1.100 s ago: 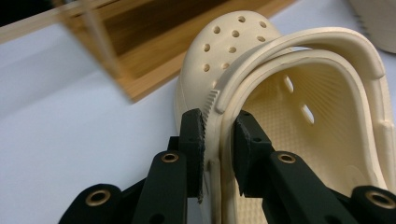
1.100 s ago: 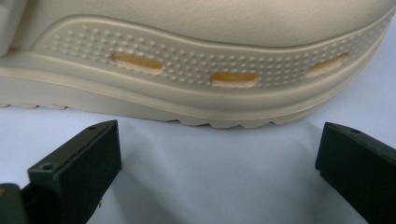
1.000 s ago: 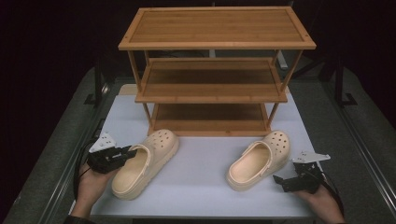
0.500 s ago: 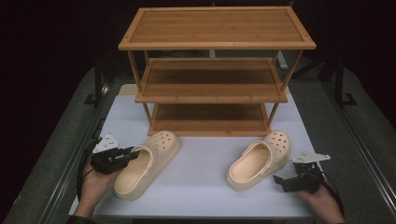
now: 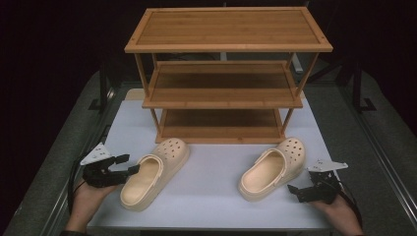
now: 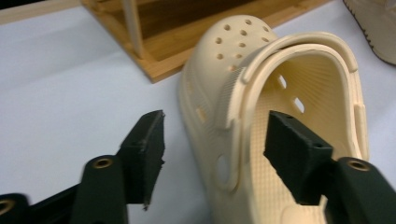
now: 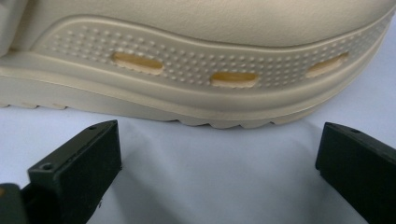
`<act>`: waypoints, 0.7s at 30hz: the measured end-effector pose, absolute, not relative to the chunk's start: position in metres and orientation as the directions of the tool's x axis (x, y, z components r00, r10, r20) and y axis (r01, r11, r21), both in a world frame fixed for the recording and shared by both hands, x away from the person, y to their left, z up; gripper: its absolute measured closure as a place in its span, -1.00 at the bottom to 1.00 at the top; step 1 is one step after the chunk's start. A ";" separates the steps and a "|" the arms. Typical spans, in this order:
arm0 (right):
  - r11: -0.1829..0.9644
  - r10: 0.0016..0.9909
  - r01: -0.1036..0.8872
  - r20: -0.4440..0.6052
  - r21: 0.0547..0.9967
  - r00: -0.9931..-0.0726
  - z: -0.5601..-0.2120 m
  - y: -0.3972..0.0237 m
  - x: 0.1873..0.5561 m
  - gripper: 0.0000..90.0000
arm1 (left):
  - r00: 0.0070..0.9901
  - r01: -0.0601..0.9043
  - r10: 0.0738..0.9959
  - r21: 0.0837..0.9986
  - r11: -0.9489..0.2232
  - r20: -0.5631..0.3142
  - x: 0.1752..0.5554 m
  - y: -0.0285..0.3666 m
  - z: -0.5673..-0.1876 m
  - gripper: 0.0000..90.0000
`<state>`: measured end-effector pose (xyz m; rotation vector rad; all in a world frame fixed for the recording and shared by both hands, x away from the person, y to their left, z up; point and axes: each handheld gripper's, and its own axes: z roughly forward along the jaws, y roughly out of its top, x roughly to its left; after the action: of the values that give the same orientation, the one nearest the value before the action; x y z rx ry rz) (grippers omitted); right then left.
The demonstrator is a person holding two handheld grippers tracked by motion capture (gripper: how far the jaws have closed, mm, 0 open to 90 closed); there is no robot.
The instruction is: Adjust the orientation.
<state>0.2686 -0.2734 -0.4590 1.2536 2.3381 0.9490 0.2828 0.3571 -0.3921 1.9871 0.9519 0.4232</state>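
Two cream perforated clogs lie on the white table mat (image 5: 211, 206) in front of a wooden rack. The left clog (image 5: 152, 172) points toward the rack. My left gripper (image 5: 129, 163) is at its heel end, and its jaws have just been opening. In the left gripper view the clog's side wall (image 6: 233, 102) stands between the two pads without being pressed, one pad (image 6: 292, 154) inside the shoe and one outside. My right gripper (image 5: 294, 192) is open beside the right clog (image 5: 273, 167). That clog's ribbed sole edge (image 7: 210, 70) lies just ahead of the empty jaws.
A three-tier wooden shoe rack (image 5: 223, 73) stands at the back of the mat, with bare shelves. Dark floor and metal rails border the mat on both sides. A hand holds each gripper near the front edge.
The left gripper's jaws have spread apart from the left clog's heel rim and the hand has drawn back a little to the left. The right gripper and both clogs stay put.
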 end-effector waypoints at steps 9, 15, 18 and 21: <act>0.393 0.826 0.613 0.029 0.685 -0.562 -0.459 -0.273 0.269 -1.00 | 0.557 0.505 0.828 0.820 -0.270 -0.071 0.276 0.392 -0.396 -0.58; 0.394 0.826 0.613 0.028 0.685 -0.563 -0.459 -0.273 0.269 -1.00 | 0.494 0.587 0.869 0.743 -0.320 -0.015 0.284 0.403 -0.420 -0.73; 0.394 0.826 0.613 0.028 0.685 -0.563 -0.459 -0.273 0.269 -1.00 | 0.487 0.620 0.874 0.702 -0.351 0.007 0.290 0.399 -0.430 -0.88; 0.394 0.826 0.613 0.028 0.685 -0.563 -0.459 -0.273 0.269 -1.00 | 0.474 0.637 0.881 0.686 -0.350 0.009 0.293 0.397 -0.439 -0.96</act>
<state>0.2687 -0.2734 -0.4589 1.2539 2.3392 0.9481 0.2932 0.3973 -0.4389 2.1047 1.2520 0.5088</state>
